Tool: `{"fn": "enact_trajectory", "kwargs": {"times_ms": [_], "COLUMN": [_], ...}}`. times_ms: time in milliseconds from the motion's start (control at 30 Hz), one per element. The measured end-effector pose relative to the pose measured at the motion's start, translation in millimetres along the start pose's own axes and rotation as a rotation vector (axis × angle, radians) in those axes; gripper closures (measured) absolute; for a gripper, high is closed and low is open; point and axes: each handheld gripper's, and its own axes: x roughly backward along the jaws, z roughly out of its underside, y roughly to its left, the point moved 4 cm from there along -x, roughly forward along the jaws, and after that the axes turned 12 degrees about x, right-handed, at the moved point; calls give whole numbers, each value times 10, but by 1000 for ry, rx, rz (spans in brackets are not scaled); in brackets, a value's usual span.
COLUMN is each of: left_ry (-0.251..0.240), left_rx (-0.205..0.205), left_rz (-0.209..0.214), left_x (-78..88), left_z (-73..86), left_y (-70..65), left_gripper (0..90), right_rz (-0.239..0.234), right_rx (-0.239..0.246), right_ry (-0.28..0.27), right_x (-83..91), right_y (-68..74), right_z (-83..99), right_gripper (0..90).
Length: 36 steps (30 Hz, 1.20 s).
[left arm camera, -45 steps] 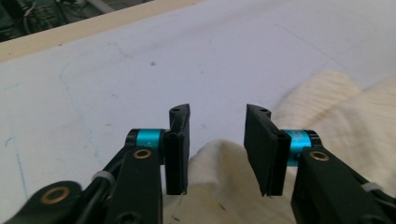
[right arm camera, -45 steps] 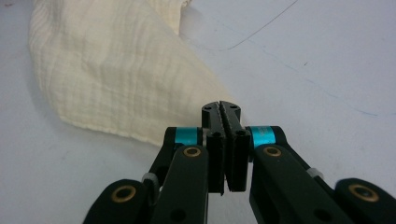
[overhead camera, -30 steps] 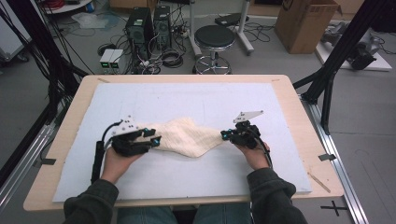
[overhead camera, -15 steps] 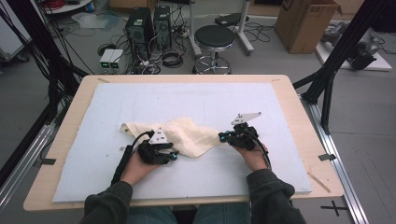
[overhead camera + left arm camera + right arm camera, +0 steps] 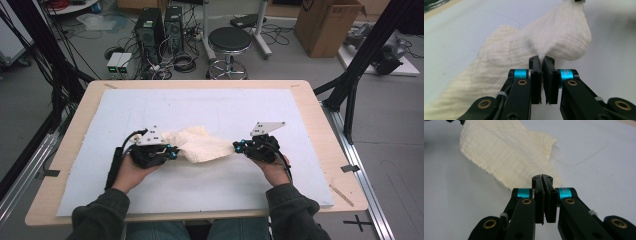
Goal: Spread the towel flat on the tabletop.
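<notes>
The tabletop (image 5: pixel 320 130), under a pale blue-white sheet, carries 1 cream cloth (image 5: pixel 202 145) that lies rumpled near the middle of its near half, stretched between the 2 tools. The left tool (image 5: pixel 172 151) has just been closing and now pinches a raised fold at the cloth's left end, the fabric peaking up out of the pressed-together jaws in the left gripper view. The right tool (image 5: pixel 238 147) is pressed together on the cloth's right corner, a thin edge caught between its pads in the right gripper view. The step in hand looks like spreading or folding the cloth with both ends held. To do it well, I would lift both ends evenly so the middle clears the sheet, draw them apart only until the sag goes, and keep both grips firm, since the right one holds very little fabric and could slip.
</notes>
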Motion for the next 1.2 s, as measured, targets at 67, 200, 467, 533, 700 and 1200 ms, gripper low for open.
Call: {"fn": "enact_trajectory", "kwargs": {"times_ms": [67, 200, 467, 533, 700, 1200], "left_ry": [3, 12, 127, 148, 212, 133], "left_rx": [-11, -73, -35, -6, 64, 27], "left_rz": [21, 83, 272, 257, 180, 247], "left_x": [93, 454, 449, 276, -116, 191], "left_z": [-22, -44, 168, 227, 351, 343], "left_y": [-21, -133, -81, 26, 290, -93], "left_gripper": [848, 848, 822, 815, 771, 622], "right_rz": [-11, -22, -52, -40, -45, -94], "right_rx": [21, 77, 146, 131, 78, 69], "right_ry": [-16, -48, -2, 28, 94, 64], "right_x": [84, 206, 178, 88, -163, -89], "right_y": [97, 266, 519, 447, 266, 391], "right_z": [-77, -193, -276, -227, -68, -5], "right_gripper": [887, 887, 887, 887, 887, 887]}}
